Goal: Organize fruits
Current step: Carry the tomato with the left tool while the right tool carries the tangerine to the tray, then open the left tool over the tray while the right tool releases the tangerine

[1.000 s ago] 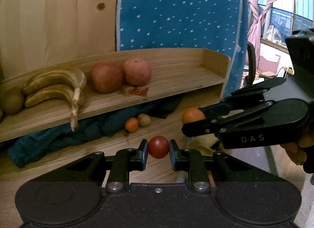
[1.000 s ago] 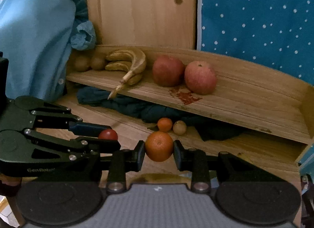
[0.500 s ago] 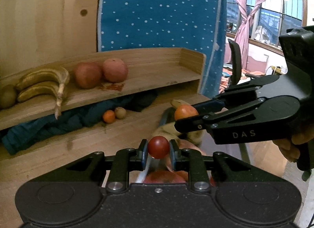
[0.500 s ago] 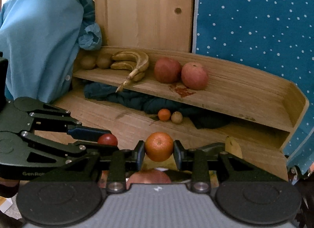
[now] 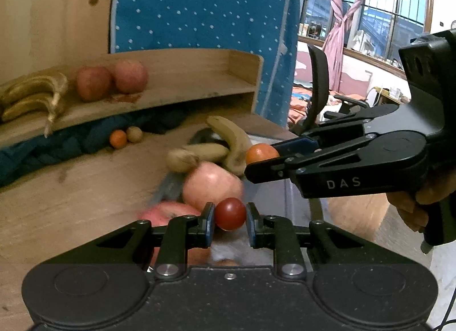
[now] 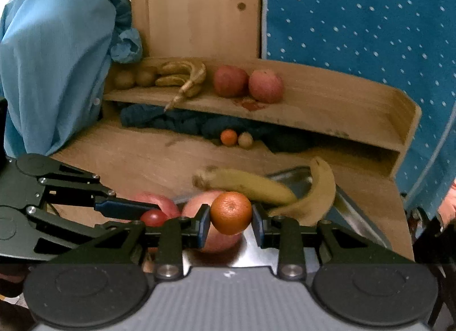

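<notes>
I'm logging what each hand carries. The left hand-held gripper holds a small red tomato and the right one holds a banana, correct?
Not quite. The left hand-held gripper does hold the small red tomato, but the right hand-held gripper holds an orange, not a banana. The right wrist view shows it; the bananas lie beyond it.

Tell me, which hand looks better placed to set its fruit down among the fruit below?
Probably left: its tomato hangs just over the apples. The right's orange seems higher, near the bananas.
</notes>
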A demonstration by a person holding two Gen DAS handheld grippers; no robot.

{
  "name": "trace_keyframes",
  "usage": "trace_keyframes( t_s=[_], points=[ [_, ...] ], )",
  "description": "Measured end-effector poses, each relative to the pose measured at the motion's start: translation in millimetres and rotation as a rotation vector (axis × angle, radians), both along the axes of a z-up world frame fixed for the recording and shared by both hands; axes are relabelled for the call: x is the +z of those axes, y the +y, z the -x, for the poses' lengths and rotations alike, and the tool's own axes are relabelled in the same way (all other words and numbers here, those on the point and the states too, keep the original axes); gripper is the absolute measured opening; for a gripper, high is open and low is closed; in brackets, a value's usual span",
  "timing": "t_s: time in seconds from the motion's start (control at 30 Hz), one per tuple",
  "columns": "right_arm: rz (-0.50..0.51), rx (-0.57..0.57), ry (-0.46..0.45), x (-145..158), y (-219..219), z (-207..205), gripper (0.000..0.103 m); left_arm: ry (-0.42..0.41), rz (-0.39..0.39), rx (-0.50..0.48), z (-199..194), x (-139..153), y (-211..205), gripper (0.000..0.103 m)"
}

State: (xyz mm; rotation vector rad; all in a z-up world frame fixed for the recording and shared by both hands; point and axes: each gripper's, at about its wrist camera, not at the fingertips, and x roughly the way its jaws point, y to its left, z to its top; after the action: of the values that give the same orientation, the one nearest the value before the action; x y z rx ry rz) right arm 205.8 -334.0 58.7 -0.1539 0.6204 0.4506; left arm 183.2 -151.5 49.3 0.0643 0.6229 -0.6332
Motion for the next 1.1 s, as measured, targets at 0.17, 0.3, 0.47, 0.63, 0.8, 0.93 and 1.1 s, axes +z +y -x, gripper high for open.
trace_keyframes(
  t_s=[0.17, 0.3, 0.47, 0.63, 0.8, 0.93, 1.1],
  points=[
    [0.021, -0.042, 0.014, -13.5, -10.0, 3.2, 0.035, 0.022, -0.011, -0.014, 2.2, -9.9, -9.9, 0.024],
    [0.027, -0.062, 0.025, -23.6, -14.4, 2.1, 0.035, 0.034, -0.025, -0.019, 1.3, -14.4, -15.1, 0.024],
    [0.027, -0.074, 0.045, -33.6, -18.4, -3.6, 0.035, 0.049, -0.046, -0.018, -2.3, -19.5, -19.8, 0.024],
    [0.029, -0.079, 0.068, -40.2, -19.2, -8.9, 0.035, 0.067, -0.054, -0.013, -7.7, -23.2, -21.4, 0.025],
    [0.025, -0.087, 0.078, -43.8, -19.3, -12.0, 0.036, 0.07, -0.059, -0.019, -9.9, -25.0, -22.7, 0.025],
    [0.026, -0.099, 0.071, -44.9, -20.4, -13.0, 0.04, 0.067, -0.06, -0.021, -9.9, -24.9, -23.9, 0.029],
    [0.028, -0.111, 0.052, -43.3, -22.6, -8.2, 0.048, 0.057, -0.049, -0.028, -4.5, -23.6, -22.7, 0.043]
  ],
)
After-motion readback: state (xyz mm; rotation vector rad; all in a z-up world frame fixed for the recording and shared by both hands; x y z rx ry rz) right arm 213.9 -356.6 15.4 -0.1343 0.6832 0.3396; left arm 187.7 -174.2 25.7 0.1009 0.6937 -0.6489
